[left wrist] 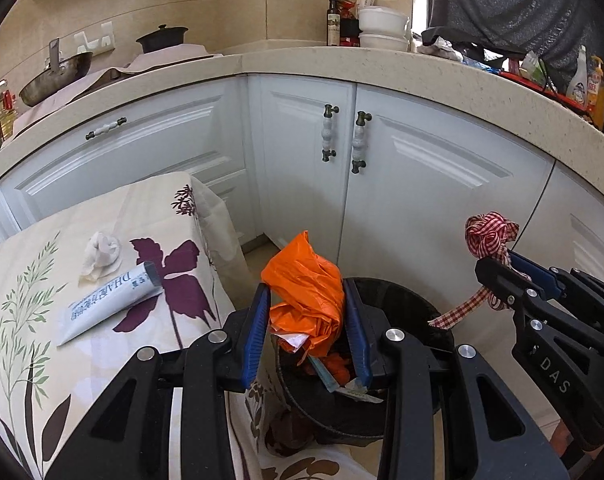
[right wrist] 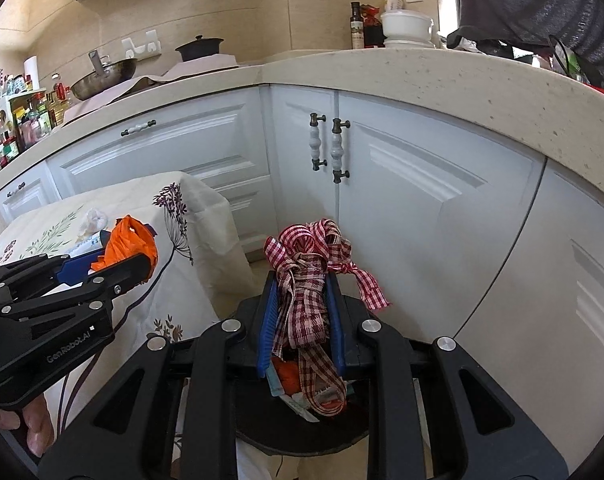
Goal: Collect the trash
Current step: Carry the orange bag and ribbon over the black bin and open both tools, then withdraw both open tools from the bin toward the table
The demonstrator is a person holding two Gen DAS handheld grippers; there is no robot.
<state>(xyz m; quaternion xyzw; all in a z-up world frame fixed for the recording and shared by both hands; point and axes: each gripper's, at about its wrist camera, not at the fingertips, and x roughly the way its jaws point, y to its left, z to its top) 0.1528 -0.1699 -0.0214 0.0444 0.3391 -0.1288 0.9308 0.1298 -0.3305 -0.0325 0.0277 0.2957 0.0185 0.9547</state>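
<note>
My left gripper (left wrist: 306,286) is shut on a crumpled orange plastic bag (left wrist: 306,280), held above the black trash bin (left wrist: 406,304) on the floor. My right gripper (right wrist: 302,276) is shut on a red-and-white checked ribbon bundle (right wrist: 310,264), also over the bin (right wrist: 249,312). Scraps of paper and orange bits lie inside the bin. In the left wrist view the right gripper (left wrist: 498,264) hangs at the right with the ribbon (left wrist: 490,236). In the right wrist view the left gripper (right wrist: 121,260) with the orange bag (right wrist: 127,244) shows at the left.
A small table with a flower-print cloth (left wrist: 21,280) stands left of the bin, bearing a white tube (left wrist: 109,304) and a crumpled tissue (left wrist: 99,254). White cabinet doors (left wrist: 302,184) and a stone counter (left wrist: 382,64) curve behind. A person in dark cloth (left wrist: 522,0) stands at the back right.
</note>
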